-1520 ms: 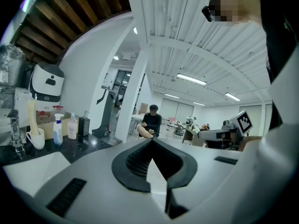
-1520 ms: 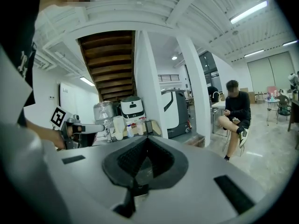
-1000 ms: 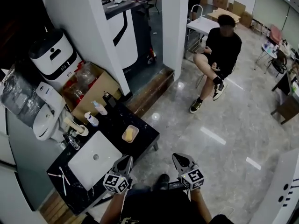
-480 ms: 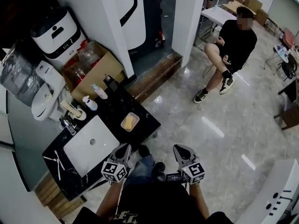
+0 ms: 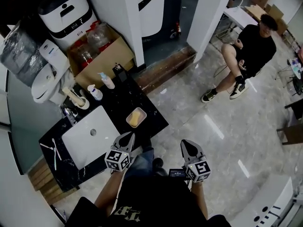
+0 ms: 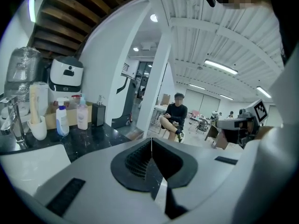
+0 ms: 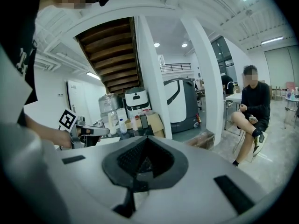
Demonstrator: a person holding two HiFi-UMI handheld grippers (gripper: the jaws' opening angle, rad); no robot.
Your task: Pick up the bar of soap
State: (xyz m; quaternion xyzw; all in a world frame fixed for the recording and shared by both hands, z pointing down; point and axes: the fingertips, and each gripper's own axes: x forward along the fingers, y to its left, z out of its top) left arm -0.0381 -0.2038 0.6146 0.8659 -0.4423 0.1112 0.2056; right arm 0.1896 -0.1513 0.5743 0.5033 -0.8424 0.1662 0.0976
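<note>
The yellow bar of soap (image 5: 137, 117) lies in a pale dish (image 5: 130, 122) on the black counter (image 5: 151, 122), near its right end in the head view. My left gripper (image 5: 128, 137) is shut and empty, its tip just short of the counter's front edge below the dish. Off the counter and over the floor, my right gripper (image 5: 188, 145) is also shut, with nothing in it. The left gripper view shows my left gripper (image 6: 151, 146) with jaws pressed together; the soap is hidden there. In the right gripper view my right gripper (image 7: 144, 143) is closed too.
A white sink (image 5: 90, 137) is set in the counter left of the dish, with a faucet (image 5: 70, 113), two pump bottles (image 5: 107, 81), a black dispenser (image 5: 118, 71) and a cup (image 5: 81, 101) behind. A cardboard box (image 5: 102, 56) stands beyond. A person (image 5: 251, 48) sits at right.
The view has swung, so the counter and soap dish now sit higher in the frame and a little nearer my left gripper. Both grippers stay low and shut.
</note>
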